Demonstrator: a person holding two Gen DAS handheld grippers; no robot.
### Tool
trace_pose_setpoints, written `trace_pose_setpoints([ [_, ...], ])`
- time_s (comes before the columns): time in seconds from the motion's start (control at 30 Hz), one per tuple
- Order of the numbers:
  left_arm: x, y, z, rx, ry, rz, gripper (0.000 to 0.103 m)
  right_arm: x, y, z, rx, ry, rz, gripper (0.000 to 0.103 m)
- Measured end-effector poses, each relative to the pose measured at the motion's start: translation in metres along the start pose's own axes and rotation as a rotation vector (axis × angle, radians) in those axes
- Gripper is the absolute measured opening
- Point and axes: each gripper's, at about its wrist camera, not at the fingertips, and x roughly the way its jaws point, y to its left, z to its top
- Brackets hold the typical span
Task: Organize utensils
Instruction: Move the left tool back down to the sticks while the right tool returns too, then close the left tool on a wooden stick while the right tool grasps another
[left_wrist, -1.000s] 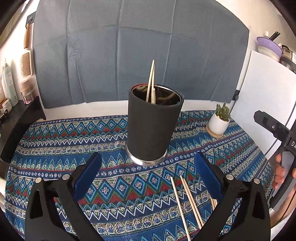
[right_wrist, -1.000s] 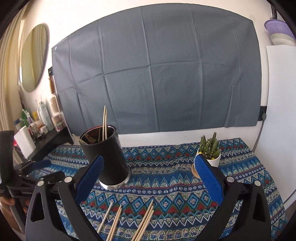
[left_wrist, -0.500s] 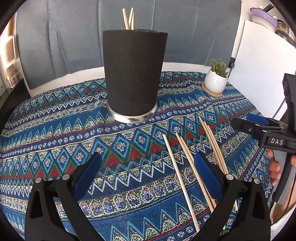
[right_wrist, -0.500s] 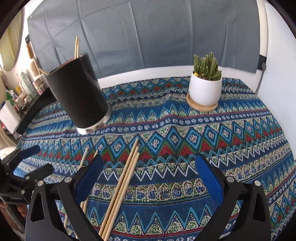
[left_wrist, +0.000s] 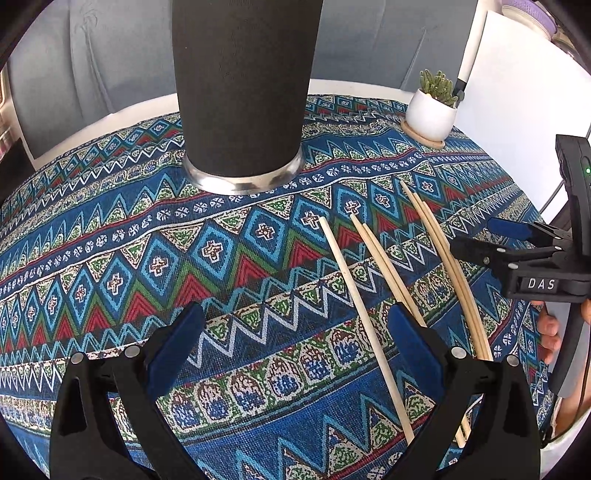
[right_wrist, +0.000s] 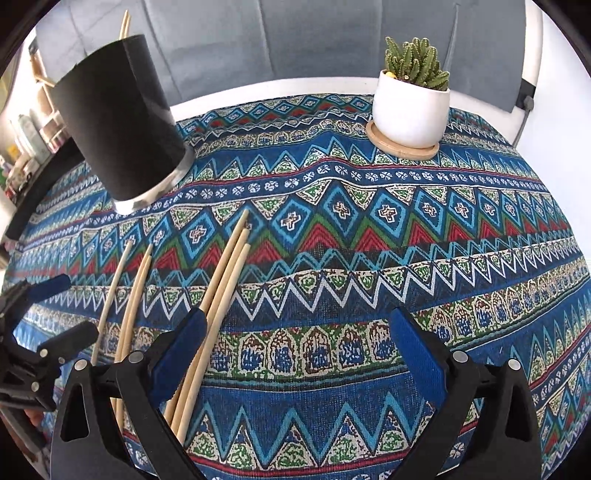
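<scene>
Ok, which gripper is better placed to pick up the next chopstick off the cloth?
Probably the left gripper: the single chopstick lies between its open fingers. The right gripper has the bundle beside its left finger.

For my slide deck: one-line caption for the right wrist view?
Open right gripper above loose wooden chopsticks on patterned blue tablecloth, near black cylindrical holder.

six pale wooden chopsticks (right_wrist: 221, 295) are lying loose on the patterned surface (right_wrist: 369, 258) at lower left of the right wrist frame, fanning toward a black upright holder (right_wrist: 118, 129) that is carrying two more sticks (right_wrist: 125, 24), tips poking out.
</scene>
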Motion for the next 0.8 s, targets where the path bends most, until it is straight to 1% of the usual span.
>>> trace_pose_setpoints([
  [0.07,0.003,-0.003,0.0,0.02,0.0,0.02,0.097,-0.001,0.002,-0.003,-0.013,-0.029,-0.014,0.095],
  [0.13,0.005,-0.008,-0.001,0.05,0.004,0.054,0.097,0.0,0.002,-0.006,0.003,-0.026,-0.031,0.095],
  [0.17,0.007,-0.012,-0.001,0.069,0.011,0.069,0.097,0.0,0.005,-0.007,-0.017,-0.026,-0.052,0.095],
  [0.23,0.007,-0.016,-0.001,0.075,0.01,0.066,0.097,0.0,0.009,-0.009,-0.029,-0.041,-0.058,0.095],
  [0.37,0.008,-0.016,-0.001,0.067,0.012,0.071,0.098,-0.002,0.007,-0.01,-0.02,-0.043,-0.039,0.096],
  [0.8,0.015,-0.015,0.001,0.059,0.012,0.075,0.099,0.0,0.003,-0.008,-0.015,-0.041,-0.034,0.097],
])
